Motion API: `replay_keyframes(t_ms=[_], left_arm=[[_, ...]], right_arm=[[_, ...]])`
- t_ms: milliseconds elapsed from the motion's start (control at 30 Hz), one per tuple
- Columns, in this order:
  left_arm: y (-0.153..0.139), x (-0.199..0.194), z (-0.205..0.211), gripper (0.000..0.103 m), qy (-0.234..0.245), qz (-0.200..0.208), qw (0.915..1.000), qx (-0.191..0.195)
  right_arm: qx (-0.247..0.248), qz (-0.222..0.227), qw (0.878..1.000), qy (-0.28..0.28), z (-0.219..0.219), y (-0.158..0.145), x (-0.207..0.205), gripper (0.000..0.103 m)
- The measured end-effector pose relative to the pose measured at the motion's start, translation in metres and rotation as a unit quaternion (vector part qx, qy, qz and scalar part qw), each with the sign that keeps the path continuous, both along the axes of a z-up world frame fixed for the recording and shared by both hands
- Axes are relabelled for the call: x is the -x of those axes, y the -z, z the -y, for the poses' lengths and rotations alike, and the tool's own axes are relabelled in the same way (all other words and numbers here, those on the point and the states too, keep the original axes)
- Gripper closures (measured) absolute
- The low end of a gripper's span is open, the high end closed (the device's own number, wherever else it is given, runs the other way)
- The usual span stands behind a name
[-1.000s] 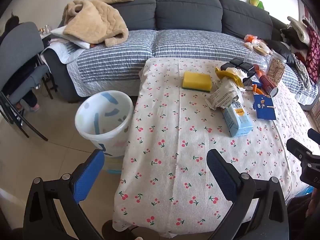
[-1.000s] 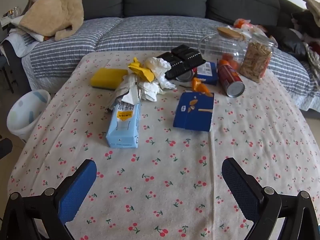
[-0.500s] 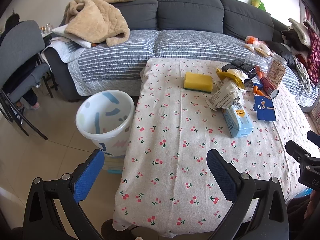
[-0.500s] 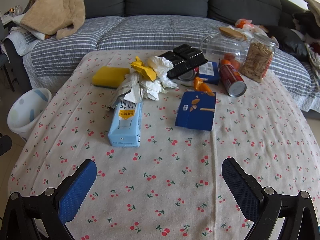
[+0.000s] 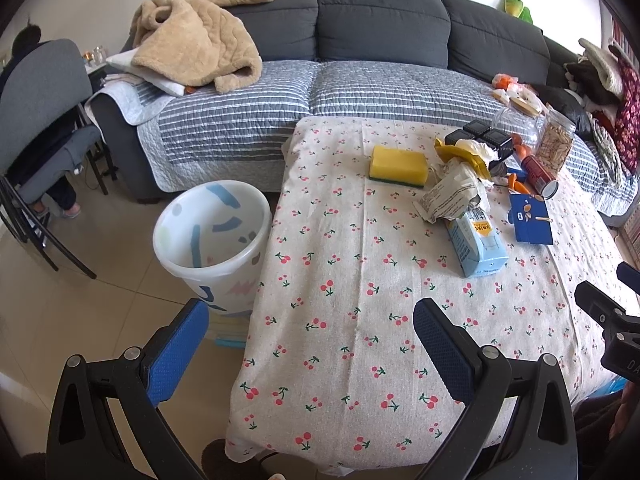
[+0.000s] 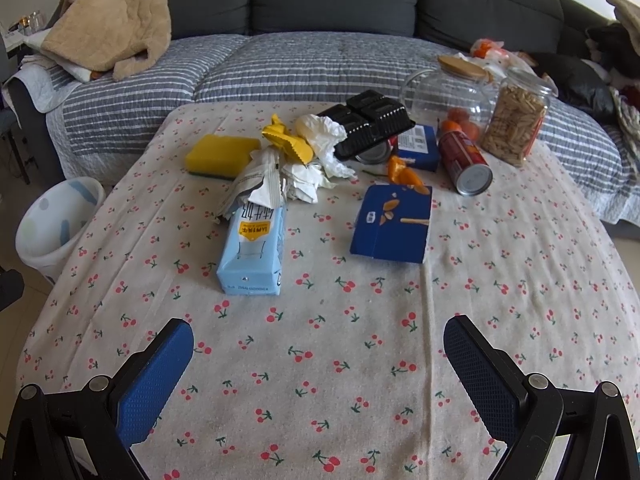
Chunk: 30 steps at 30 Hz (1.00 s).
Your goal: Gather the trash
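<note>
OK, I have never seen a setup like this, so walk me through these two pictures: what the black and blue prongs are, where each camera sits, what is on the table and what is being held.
The prongs are two-finger grippers, one held in each of a person's hands. Each carries a wide-angle camera looking forward along its fingers. One picture comes from the left gripper, the other from the right gripper. Both are open and hold nothing.

On the cherry-print tablecloth lie a light blue carton, a dark blue box, crumpled wrappers and tissue, a yellow sponge, a black plastic tray, a red can on its side and two glass jars. A white bin stands on the floor beside the table. Behind is a sofa.
</note>
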State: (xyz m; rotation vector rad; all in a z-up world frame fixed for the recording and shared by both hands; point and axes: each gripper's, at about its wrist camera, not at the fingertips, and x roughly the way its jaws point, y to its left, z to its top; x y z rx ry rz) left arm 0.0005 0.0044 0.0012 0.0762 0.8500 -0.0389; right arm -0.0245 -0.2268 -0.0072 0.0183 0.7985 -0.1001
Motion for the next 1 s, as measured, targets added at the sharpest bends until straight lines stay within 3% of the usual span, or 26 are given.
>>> replay_keyframes(t_ms=[1000], left_arm=[[-0.0052,0.0026,-0.0090,0.000,-0.010,0.000,0.9999,0.003]], right_arm=[[0.002,-0.004,1.000,-0.007,-0.0057,-0.0016,0.0007,0.000]])
